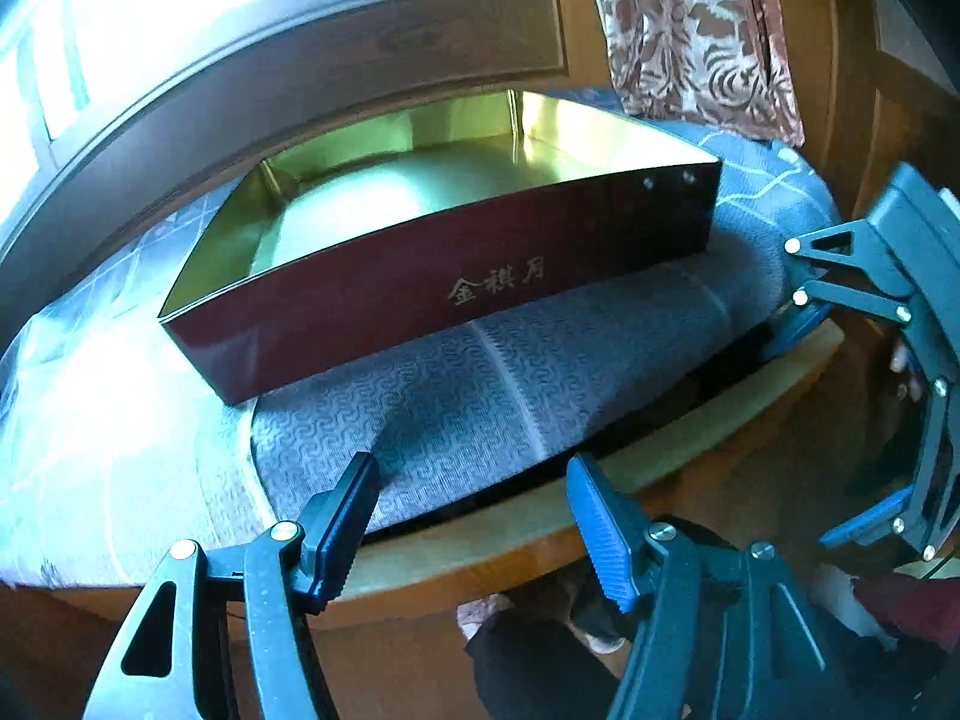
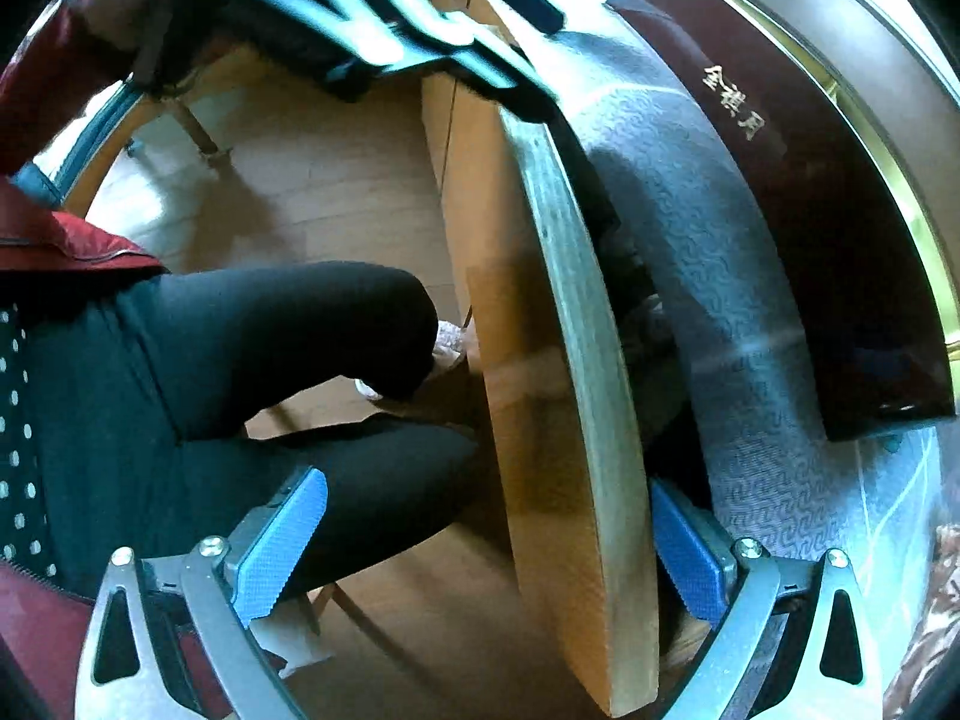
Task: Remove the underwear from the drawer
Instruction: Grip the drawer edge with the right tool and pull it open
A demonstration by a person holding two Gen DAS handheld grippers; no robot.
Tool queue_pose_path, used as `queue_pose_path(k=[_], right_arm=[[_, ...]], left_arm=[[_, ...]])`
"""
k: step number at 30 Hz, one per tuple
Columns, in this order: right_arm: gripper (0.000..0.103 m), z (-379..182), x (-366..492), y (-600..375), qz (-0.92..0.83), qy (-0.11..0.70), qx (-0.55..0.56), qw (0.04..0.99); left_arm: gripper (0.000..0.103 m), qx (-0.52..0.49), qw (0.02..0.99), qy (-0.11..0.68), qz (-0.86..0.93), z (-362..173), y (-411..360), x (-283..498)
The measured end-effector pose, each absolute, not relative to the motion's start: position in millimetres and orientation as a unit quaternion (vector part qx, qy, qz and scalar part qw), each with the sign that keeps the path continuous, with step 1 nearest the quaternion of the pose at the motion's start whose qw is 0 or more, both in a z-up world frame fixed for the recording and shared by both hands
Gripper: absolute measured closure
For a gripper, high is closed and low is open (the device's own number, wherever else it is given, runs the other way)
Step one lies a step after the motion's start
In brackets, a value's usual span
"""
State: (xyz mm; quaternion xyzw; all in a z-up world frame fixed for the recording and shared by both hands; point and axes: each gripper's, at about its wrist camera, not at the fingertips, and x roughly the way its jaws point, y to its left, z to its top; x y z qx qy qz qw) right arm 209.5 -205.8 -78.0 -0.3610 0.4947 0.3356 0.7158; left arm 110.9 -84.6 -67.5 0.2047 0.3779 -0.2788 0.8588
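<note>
A grey patterned garment lies flat on the tabletop in front of a dark red box. It also shows in the right wrist view. Below its near edge is a dark gap, then a pale wooden drawer front. My left gripper is open over that edge, and its left fingertip reaches the garment's border. My right gripper is open and straddles the drawer front, one finger on each side. What lies in the dark gap is hidden.
The box has a bare gold inside and gold lettering. A blue cloth covers the table. Behind stand a window and a patterned curtain. A person's legs in black trousers are close to the drawer.
</note>
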Motion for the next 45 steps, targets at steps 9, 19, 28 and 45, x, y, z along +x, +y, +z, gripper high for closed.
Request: queue_pose_path(k=[9,19,28,45], right_arm=[[0.000,-82,207,-201,0.328,0.484,-0.369,0.723],[0.000,-82,206,-200,0.333,0.481,-0.368,0.723],[0.000,-83,209,-200,0.346,0.482,-0.370,0.715],[0.000,-102,208,-183,0.386,0.536,-0.346,0.667]], left_arm=[[0.036,0.212,0.797,0.410,-0.391,-55,-91,116],[0.031,0.340,0.685,0.407,-0.499,-68,-117,104],[0.031,0.428,0.629,0.436,-0.481,-92,-139,137],[0.028,0.427,0.599,0.433,-0.521,-102,-116,103]])
